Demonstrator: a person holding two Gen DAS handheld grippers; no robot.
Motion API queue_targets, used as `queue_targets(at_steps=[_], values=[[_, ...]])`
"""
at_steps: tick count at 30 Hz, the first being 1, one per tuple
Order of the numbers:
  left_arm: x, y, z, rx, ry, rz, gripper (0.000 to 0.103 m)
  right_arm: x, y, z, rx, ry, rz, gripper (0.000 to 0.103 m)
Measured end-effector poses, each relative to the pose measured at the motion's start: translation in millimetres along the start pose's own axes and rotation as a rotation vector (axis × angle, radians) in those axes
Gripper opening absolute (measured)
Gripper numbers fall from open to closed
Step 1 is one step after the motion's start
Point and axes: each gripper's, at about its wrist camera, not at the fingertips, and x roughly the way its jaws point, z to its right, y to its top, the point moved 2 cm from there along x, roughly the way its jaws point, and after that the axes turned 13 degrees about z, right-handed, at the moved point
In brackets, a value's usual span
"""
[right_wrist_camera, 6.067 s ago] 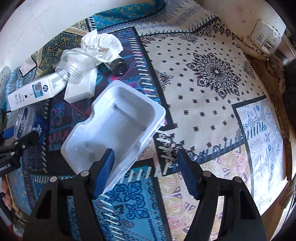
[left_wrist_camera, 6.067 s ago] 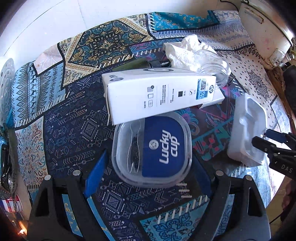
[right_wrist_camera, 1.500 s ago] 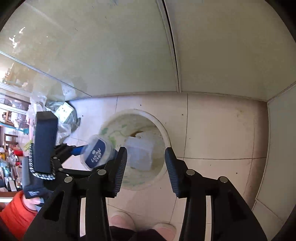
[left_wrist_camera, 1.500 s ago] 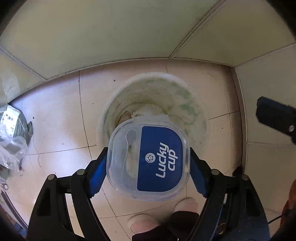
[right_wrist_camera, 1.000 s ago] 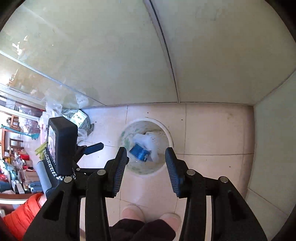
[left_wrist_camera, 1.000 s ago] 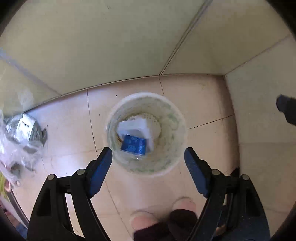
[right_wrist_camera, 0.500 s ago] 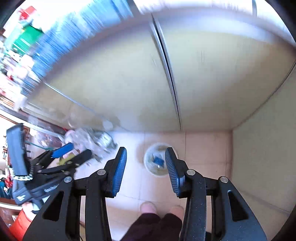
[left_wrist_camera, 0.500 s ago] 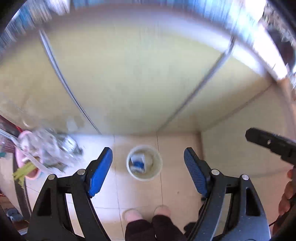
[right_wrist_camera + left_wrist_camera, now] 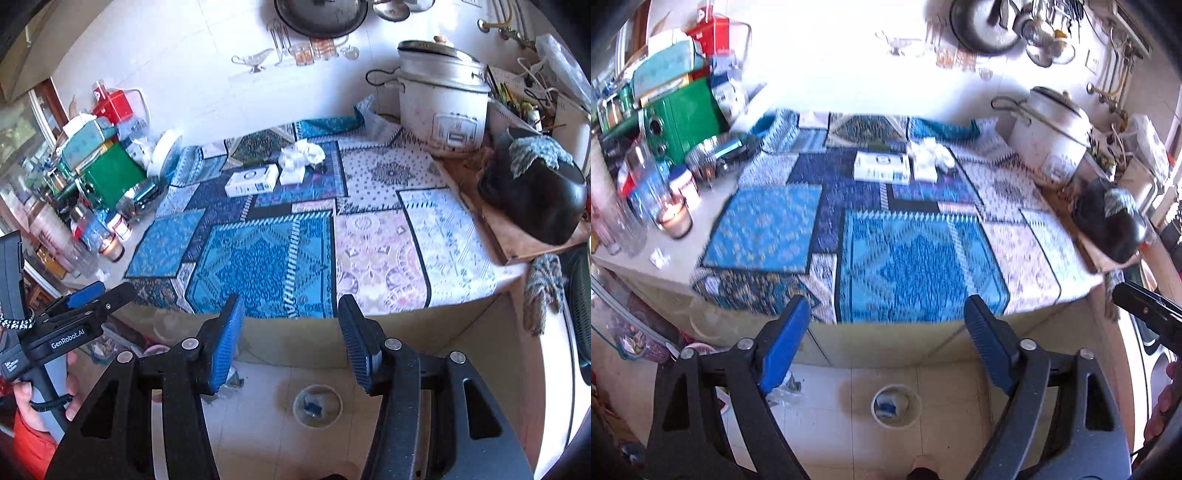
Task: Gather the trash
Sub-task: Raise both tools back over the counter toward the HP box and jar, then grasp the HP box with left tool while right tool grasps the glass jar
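Grippers: left gripper (image 9: 886, 328) and right gripper (image 9: 290, 328), both w/ jaws opening and empty, are hanging above bin (image 9: 317, 405), white box (image 9: 252, 180) lying far beyond it.

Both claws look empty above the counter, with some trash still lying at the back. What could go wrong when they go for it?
The white box, crumpled tissue and a small white packet lie close together, so the jaws might nudge one while grabbing another. The lit candle and glass jars at the counter's left edge could be knocked. The bin is small, so drops may miss.

Bin (image 9: 895, 405) on floor before counter (image 9: 886, 334) – box (image 9: 882, 167) far back
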Motion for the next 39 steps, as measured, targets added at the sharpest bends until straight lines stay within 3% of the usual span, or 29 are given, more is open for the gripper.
queue_targets(at_steps=[6,10,16,20,26,34,37,39], values=[[16.4,58.7,4.2,-0.037,-0.02,0.046,0.088,12.4,51.2,0.7,-0.018,0.008,0.07,0.05],[40.9,95.2,11.7,-0.058,0.008,0.076,0.088,35.7,87.0,9.6,-0.037,0.06,0.08,0.05],[100.3,130.7,20.0,-0.101,0.075,0.039,0.089,86.9,132.9,22.2,-0.119,0.155,0.021,0.05],[145.0,138.3,17.5,-0.128,0.129,0.006,0.089,127.1,148.2,28.0,-0.173,0.173,-0.016,0.05],[227.8,145.8,2.5,-0.156,0.157,-0.102,0.089,183.0,156.3,38.8,-0.113,0.172,-0.084,0.05],[357.1,130.0,5.0,-0.018,0.103,-0.29,0.089,249.2,154.3,53.5,0.033,0.056,-0.151,0.05],[385.1,121.8,10.3,0.041,0.104,-0.31,0.089,277.9,151.3,55.5,0.045,0.035,-0.2,0.05],[392.6,118.1,13.4,0.092,0.152,-0.29,0.089,293.4,147.4,53.1,0.03,0.024,-0.226,0.05]])
